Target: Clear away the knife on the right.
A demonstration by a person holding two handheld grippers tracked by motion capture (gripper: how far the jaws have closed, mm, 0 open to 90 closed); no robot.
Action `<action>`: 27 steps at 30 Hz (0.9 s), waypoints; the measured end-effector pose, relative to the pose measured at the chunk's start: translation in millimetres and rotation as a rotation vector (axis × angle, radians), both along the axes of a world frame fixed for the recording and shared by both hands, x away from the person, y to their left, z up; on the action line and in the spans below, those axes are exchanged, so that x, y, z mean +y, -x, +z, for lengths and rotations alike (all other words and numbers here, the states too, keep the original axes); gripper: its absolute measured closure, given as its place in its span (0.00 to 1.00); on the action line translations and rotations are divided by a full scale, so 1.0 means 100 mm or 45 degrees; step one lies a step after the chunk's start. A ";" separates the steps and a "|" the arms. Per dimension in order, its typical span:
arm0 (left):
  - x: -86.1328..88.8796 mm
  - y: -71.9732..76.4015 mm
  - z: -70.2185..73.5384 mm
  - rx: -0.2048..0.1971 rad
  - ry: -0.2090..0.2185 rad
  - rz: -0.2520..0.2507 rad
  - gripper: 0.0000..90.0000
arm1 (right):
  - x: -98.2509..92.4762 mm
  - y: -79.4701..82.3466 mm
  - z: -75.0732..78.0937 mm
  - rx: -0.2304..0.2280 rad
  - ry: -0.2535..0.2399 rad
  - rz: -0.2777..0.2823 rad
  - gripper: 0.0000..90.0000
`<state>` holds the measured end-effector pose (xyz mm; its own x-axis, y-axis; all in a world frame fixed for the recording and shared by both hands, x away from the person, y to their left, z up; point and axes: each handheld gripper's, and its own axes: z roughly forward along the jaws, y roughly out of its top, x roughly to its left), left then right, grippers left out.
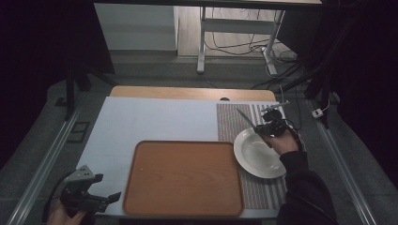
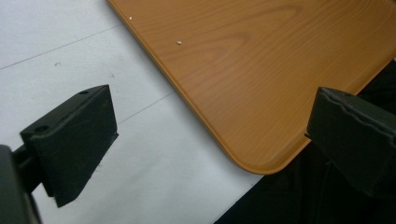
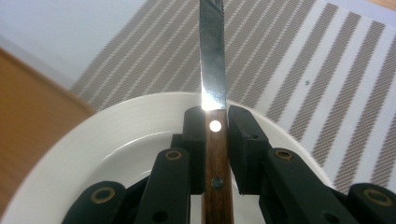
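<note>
Right gripper (image 3: 215, 126) clamped on knife (image 3: 212, 60) above plate (image 1: 256, 157); left gripper (image 2: 210, 140) spread wide, near tray (image 2: 261, 70) corner.

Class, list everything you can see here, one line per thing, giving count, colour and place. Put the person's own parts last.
Knife: one, steel blade, brown wooden handle, held over the plate.
Plate: one, white, on the striped mat, right of the tray.
Tray: one, orange-brown wood grain, near the table's front edge.
Striped mat: one, grey and white, right side.
Table cover: one, pale, under everything.
Left claw: one, black, open, off the tray's near left corner.
Right claw: one, black, shut on the knife handle.
</note>
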<state>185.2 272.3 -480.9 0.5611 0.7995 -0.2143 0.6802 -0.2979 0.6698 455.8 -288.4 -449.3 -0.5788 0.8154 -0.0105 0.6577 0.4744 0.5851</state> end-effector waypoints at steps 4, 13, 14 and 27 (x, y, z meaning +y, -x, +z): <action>0.00 0.00 0.00 0.001 0.000 0.000 0.02 | 0.06 0.12 0.03 -0.010 -0.018 0.034 0.86; 0.00 0.00 0.00 0.000 -0.002 0.001 0.02 | 0.24 0.39 0.02 -0.017 -0.032 0.122 0.86; 0.00 0.00 0.00 0.001 0.001 0.000 0.02 | 0.26 0.42 0.01 -0.013 -0.028 0.131 0.86; 0.00 0.00 0.00 0.003 -0.002 0.002 0.02 | 0.42 0.78 -0.02 0.004 -0.041 0.215 0.86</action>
